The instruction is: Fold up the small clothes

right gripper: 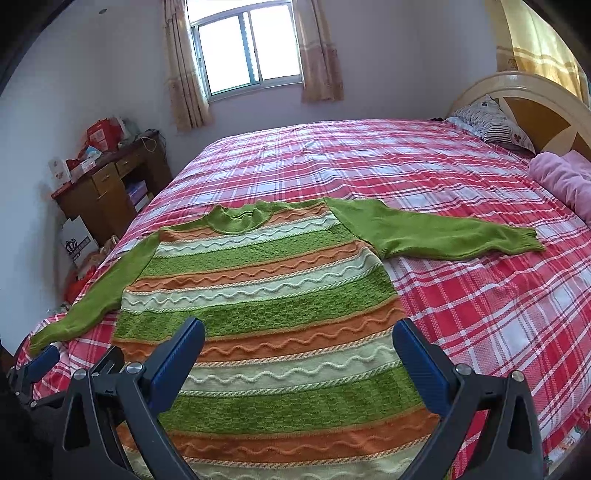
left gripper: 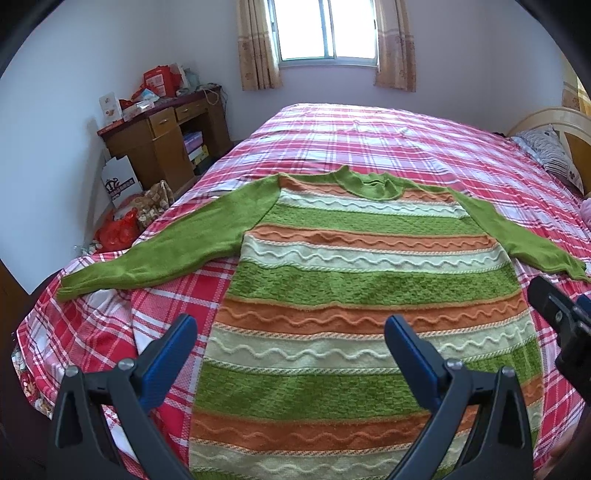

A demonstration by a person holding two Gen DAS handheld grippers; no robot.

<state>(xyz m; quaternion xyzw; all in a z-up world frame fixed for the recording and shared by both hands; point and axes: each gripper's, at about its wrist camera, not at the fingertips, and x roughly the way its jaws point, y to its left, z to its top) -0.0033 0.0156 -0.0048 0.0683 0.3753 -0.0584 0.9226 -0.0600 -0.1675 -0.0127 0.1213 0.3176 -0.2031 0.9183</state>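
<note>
Plaid bedspread (left gripper: 369, 140) carries a flat striped sweater (left gripper: 369, 288) (sleeves spread); left gripper (left gripper: 291, 332) and right gripper (right gripper: 299, 336) hover above, jaws wide, empty.

A wide bed with a red, pink and white plaid cotton sheet (right gripper: 461, 295) filled the middle of both frames. At the upper right of the right wrist view stood a curved cream wooden headboard (right gripper: 524, 88), with a grey-and-white patterned pillow (right gripper: 491, 122) below it and a crumpled pink blanket (right gripper: 565, 177) at the right edge. A bright sliding window (left gripper: 325, 29) with beige floral curtains (left gripper: 256, 48) sat at top centre. At the left, a brown wooden table (left gripper: 162, 144) carried red boxes (left gripper: 160, 79); a white cardboard box (left gripper: 120, 181) and a red plastic bag (left gripper: 118, 230) lay on the floor beside it.
</note>
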